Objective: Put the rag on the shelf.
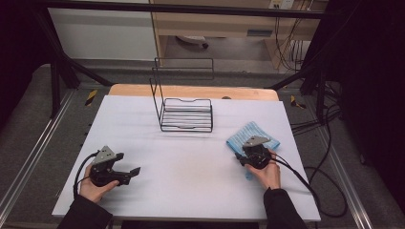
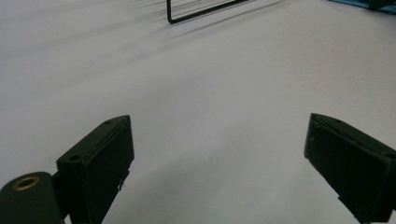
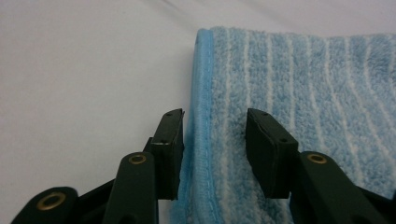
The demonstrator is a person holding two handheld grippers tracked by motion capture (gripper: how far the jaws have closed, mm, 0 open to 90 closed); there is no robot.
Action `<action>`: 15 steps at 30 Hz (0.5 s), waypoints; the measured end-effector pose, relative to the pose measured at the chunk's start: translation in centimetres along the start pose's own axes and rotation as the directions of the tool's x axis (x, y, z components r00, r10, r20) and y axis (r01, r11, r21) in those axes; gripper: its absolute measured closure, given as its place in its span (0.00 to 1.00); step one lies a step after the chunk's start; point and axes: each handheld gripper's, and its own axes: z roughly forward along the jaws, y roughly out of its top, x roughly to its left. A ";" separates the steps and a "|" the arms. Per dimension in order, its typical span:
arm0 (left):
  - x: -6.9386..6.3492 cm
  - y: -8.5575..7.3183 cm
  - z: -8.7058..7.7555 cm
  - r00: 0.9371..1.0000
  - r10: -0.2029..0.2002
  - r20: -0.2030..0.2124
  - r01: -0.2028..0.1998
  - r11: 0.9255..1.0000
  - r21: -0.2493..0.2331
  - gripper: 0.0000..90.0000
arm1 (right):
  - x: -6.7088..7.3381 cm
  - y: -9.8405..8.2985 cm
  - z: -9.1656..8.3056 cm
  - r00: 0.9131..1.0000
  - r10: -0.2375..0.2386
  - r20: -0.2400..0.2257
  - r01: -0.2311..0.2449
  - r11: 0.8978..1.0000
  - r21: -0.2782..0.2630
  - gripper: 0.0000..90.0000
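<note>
Right gripper, lower centre of right gripper view: jaws partly open, straddling hemmed edge of blue striped towel, pads not clearly pressing. Towel lies flat on white surface, right of centre in high view. Left gripper: wide open, empty.

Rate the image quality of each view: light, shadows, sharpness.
High view: dim and soft, surroundings nearly black, the white table evenly lit, no glare. Left gripper view: the left gripper has near jaws slightly blurred, and the wire rack throws faint streaked shadows. Right gripper view: sharpest on the blue striped towel beside the right gripper; the far edge softens.
</note>
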 end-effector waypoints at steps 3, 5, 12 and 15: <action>0.0 0.0 0.0 1.000 0.003 0.000 -0.003 1.000 0.002 0.09 | 0.1 -0.1 0.0 1.000 -0.013 0.011 0.013 1.000 0.001 0.66; 0.0 0.0 -0.1 1.000 0.005 0.001 -0.005 1.000 0.001 0.09 | -0.1 0.0 0.0 1.000 -0.010 0.018 0.010 1.000 0.003 0.72; 0.0 0.0 0.0 1.000 0.001 0.000 -0.001 1.000 -0.001 0.09 | -0.4 0.0 -0.1 1.000 -0.015 0.020 0.014 1.000 0.003 0.83; 0.0 0.0 0.0 1.000 0.002 0.000 -0.002 1.000 0.001 0.09 | -0.5 0.1 -0.1 1.000 -0.010 0.012 0.010 1.000 0.001 0.88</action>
